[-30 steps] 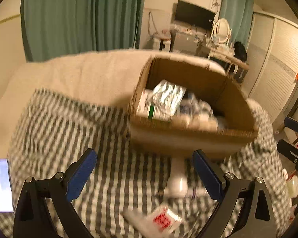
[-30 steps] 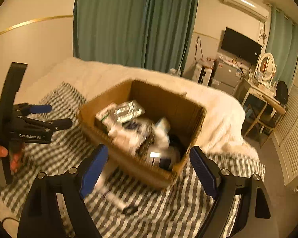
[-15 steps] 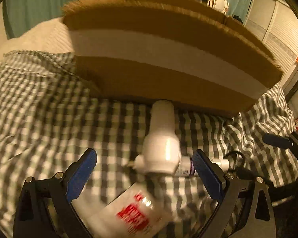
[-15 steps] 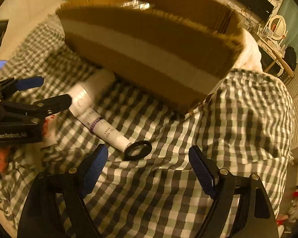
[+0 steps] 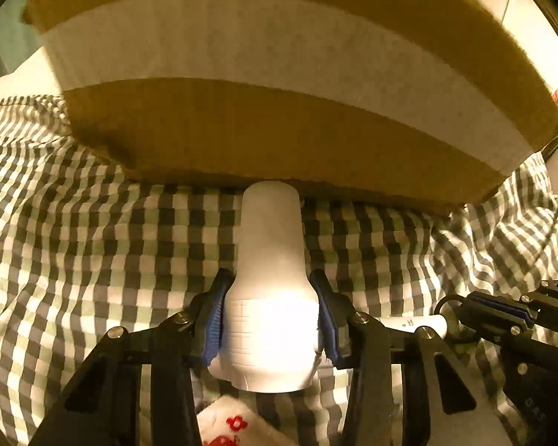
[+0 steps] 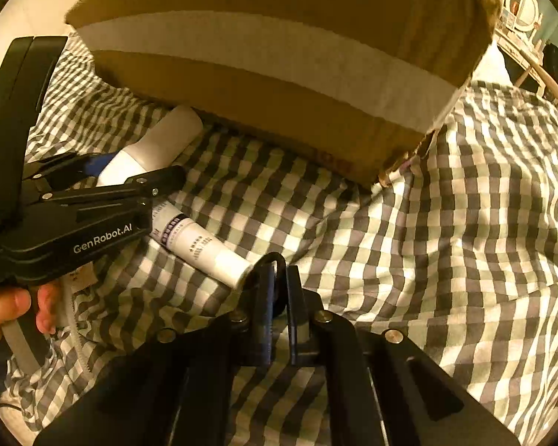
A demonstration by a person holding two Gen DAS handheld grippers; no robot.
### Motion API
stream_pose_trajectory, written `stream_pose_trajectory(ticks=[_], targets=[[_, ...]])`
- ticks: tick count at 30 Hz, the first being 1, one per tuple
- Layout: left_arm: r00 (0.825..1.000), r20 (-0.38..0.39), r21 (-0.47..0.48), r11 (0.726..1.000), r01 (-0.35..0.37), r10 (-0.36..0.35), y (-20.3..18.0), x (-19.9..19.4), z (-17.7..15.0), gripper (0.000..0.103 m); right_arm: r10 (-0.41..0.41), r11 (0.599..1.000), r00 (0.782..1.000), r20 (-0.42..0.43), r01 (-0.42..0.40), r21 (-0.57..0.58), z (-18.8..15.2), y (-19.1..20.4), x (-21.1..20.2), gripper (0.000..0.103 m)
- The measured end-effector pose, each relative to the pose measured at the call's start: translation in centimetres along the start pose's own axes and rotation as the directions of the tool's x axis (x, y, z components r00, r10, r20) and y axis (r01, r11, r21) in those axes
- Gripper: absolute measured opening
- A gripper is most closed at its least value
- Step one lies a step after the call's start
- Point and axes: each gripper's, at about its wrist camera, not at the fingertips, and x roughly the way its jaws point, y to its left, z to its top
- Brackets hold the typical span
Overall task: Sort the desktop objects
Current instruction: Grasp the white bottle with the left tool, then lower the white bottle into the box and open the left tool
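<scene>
A white bottle (image 5: 271,238) lies on the checked cloth (image 5: 93,245), its top against the cardboard box (image 5: 279,130). My left gripper (image 5: 269,277) is closing on the bottle's wide body, and both blue pads touch its sides. Seen from the right wrist, the same bottle (image 6: 167,137) sits between the left gripper's (image 6: 141,167) fingers. My right gripper (image 6: 279,271) is shut on a small black ring (image 6: 274,257) lying at the end of a white tube with purple print (image 6: 197,245). The left wrist view shows the ring (image 5: 443,303) at the right gripper's tip.
The box (image 6: 279,85), with a white tape band, stands close behind both grippers and blocks the way forward. A white sachet with red print (image 5: 234,423) lies under the left gripper. A person's hand (image 6: 3,308) holds the left gripper's handle. Furniture shows at far right.
Both grippers came down from above the box to the cloth. The left jaws went from wide open to touching the bottle; the right jaws shut on the black ring.
</scene>
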Motion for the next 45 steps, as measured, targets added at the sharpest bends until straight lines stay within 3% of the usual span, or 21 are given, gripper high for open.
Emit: stream_pose_trajectory(ticks=[6,11,17,22,30,34,37,38,39,40,41,45], targets=[[1.0,0.02,-0.047,0.999,0.015,-0.014,1.1,-2.1,-1.6,0.043,0.016,1.0,0.998,0.053,-0.017,0.008,-1.3,0.0,-2.3,0.004],[0.997,0.076,-0.081,0.996,0.031,-0.025,1.9,-5.8,-2.5,0.043,0.022,1.0,0.994,0.111,-0.021,-0.01,-1.1,0.1,-4.9,0.004],[0.988,0.155,-0.109,0.993,0.046,-0.029,2.4,-10.2,-2.2,0.043,0.079,0.997,0.98,0.183,-0.083,0.012,-1.5,-0.9,-8.9,0.005],[0.964,0.259,-0.089,0.993,0.082,-0.057,2.1,-13.7,1.0,0.043,0.111,0.993,0.949,0.296,-0.116,0.0,0.7,-0.1,-12.8,0.005],[0.928,0.36,0.008,0.995,0.102,-0.098,0.0,-16.3,10.2,0.043,0.056,0.998,0.89,0.453,-0.052,-0.022,8.8,-1.2,-16.9,0.005],[0.947,0.309,0.056,0.996,0.068,-0.082,-0.6,-13.8,14.2,0.045,0.071,0.996,0.894,0.443,-0.086,0.013,12.8,-2.5,-15.2,0.005],[0.969,0.229,0.053,0.995,0.08,-0.09,-0.2,-10.9,15.3,0.072,0.007,0.995,0.911,0.413,-0.046,0.084,15.0,-3.1,-13.1,0.006],[0.972,0.224,0.035,0.998,0.058,-0.065,0.0,-10.5,15.3,0.087,-0.005,0.994,0.913,0.408,-0.039,0.1,15.3,-3.2,-12.5,0.019],[0.973,0.225,0.02,0.999,0.041,-0.044,0.3,-10.3,15.1,0.095,-0.021,0.992,0.913,0.407,-0.031,0.12,15.5,-3.3,-12.1,0.034],[0.972,0.234,0.001,1.0,0.027,-0.027,0.7,-10.3,14.9,0.096,-0.039,0.99,0.91,0.414,-0.02,0.137,15.5,-3.4,-12.0,0.069],[0.969,0.244,-0.01,0.999,0.033,-0.029,1.1,-10.5,14.6,0.096,-0.053,0.989,0.902,0.429,-0.012,0.148,15.2,-3.5,-12.0,0.083],[0.965,0.262,-0.052,0.998,0.022,-0.008,2.4,-12.4,13.2,0.096,-0.034,0.991,0.893,0.449,-0.03,0.134,14.2,-4.0,-12.8,0.083]])
